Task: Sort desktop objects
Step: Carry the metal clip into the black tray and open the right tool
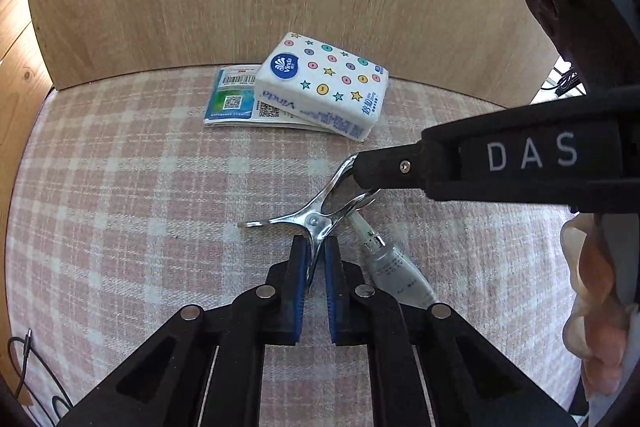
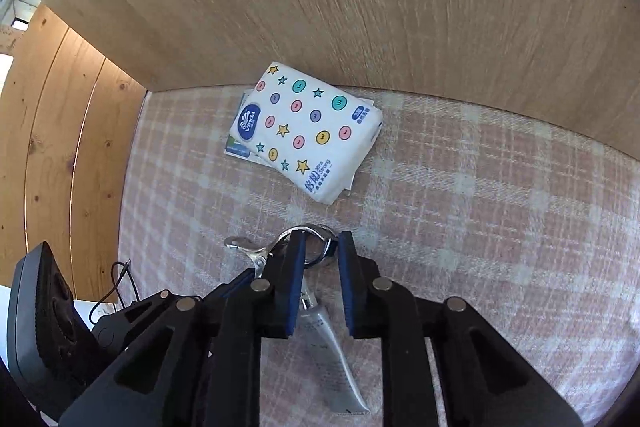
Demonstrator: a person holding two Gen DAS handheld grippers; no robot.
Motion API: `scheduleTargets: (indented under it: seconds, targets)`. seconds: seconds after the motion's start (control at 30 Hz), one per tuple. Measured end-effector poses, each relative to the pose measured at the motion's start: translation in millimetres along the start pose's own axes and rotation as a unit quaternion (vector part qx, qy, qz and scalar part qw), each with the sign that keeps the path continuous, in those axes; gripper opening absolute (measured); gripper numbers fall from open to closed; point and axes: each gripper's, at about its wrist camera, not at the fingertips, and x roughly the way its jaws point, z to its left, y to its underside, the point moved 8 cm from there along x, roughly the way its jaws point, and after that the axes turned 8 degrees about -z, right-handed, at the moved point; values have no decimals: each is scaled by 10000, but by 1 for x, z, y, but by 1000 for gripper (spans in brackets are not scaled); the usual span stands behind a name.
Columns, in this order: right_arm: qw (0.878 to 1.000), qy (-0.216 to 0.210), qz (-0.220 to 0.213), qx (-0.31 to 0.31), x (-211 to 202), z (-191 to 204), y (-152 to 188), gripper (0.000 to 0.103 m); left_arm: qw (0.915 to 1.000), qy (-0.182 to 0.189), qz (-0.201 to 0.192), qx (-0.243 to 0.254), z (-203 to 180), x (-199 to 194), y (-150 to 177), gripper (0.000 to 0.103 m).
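While the left gripper clenches the stiff, slippery metal clip near the tissue pack, the right gripper pinches its handles.

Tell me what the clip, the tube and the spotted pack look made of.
Clip: bare metal, probably steel; it is shiny, with mirror-like glints. Tube: looks like soft plastic or laminate, matt silver-grey, with a crimped flat end. Spotted pack: thin plastic film over soft tissues, judging by its slight sheen and rounded, pillowy corners.
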Motion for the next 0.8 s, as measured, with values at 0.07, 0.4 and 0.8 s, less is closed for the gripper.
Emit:
scheduleTargets:
  seconds: [0.07, 0.4, 0.8]
  targets:
    - [10000, -44, -30, 24, -1, 1, 0, 14, 10000, -9, 7, 34, -7, 2, 1, 7]
    - [9993, -335, -132, 94, -24, 14, 11, 13, 9999, -60, -149, 36, -23, -21, -4, 6]
    - [9956, -582, -634, 374, -114, -6, 37, 13, 9971, 7, -555, 524, -87, -91, 8, 6]
